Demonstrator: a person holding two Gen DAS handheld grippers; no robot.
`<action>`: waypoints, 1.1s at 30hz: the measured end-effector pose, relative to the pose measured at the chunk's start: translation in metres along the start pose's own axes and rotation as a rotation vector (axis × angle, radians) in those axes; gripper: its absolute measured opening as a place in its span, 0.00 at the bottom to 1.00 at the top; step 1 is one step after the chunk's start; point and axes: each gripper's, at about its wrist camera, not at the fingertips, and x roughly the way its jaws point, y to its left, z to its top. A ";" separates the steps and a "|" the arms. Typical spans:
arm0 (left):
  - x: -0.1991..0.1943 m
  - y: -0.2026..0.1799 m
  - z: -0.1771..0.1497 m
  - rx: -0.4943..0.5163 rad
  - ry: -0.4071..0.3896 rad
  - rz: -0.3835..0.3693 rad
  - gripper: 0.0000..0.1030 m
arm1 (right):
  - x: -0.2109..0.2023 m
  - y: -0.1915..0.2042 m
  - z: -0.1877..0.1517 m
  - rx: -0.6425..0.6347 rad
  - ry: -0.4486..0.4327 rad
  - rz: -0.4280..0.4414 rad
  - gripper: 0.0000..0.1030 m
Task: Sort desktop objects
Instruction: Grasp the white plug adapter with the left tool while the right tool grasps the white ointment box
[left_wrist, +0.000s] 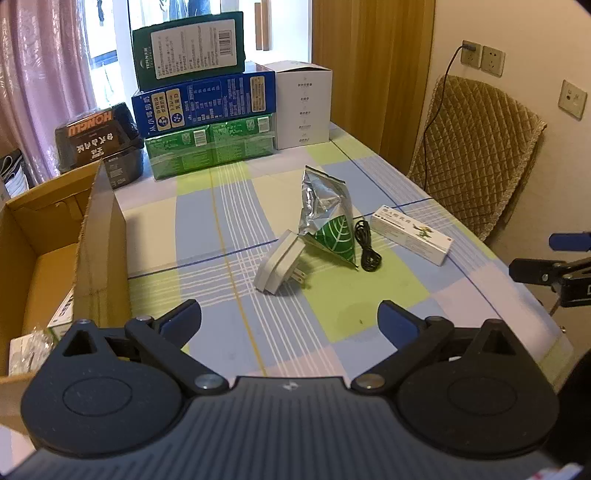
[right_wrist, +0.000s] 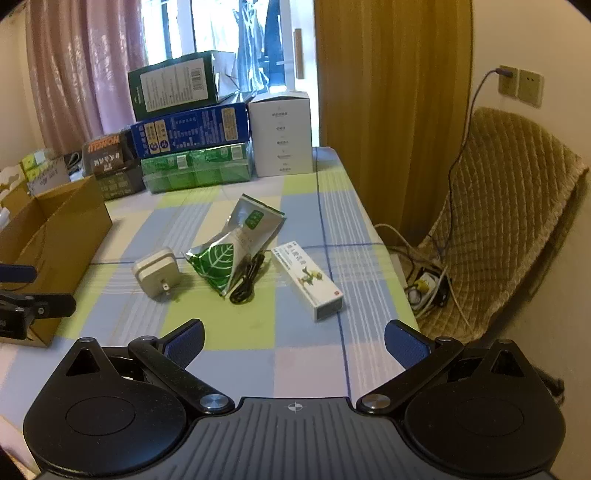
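Left gripper (left_wrist: 290, 321) and right gripper (right_wrist: 293, 341): both held nothing, jaws spread wide above the checked tablecloth (left_wrist: 236, 221). Mid-table lay a white charger (left_wrist: 279, 264), foil pouch (left_wrist: 325, 218), black cable (left_wrist: 367, 245) and medicine box (left_wrist: 412, 234); cardboard box (left_wrist: 99, 236) at left.

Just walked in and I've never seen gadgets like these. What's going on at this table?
A person is tidying the table with a hand-held gripper in each hand. The left hand-held gripper and right hand-held gripper are both open and hold nothing, above the checked tablecloth. Loose on the cloth lie a white charger, a foil pouch, a black cable and a small white carton. An open cardboard box sits at the left.
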 end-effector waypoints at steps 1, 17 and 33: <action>0.005 0.001 0.001 0.003 -0.001 0.002 0.96 | 0.005 -0.001 0.002 -0.009 0.000 0.001 0.98; 0.105 0.014 0.003 0.062 0.004 0.005 0.82 | 0.112 -0.006 0.021 -0.103 0.023 0.000 0.98; 0.146 0.025 0.008 0.059 0.019 -0.049 0.55 | 0.183 -0.015 0.026 -0.218 0.097 -0.012 0.78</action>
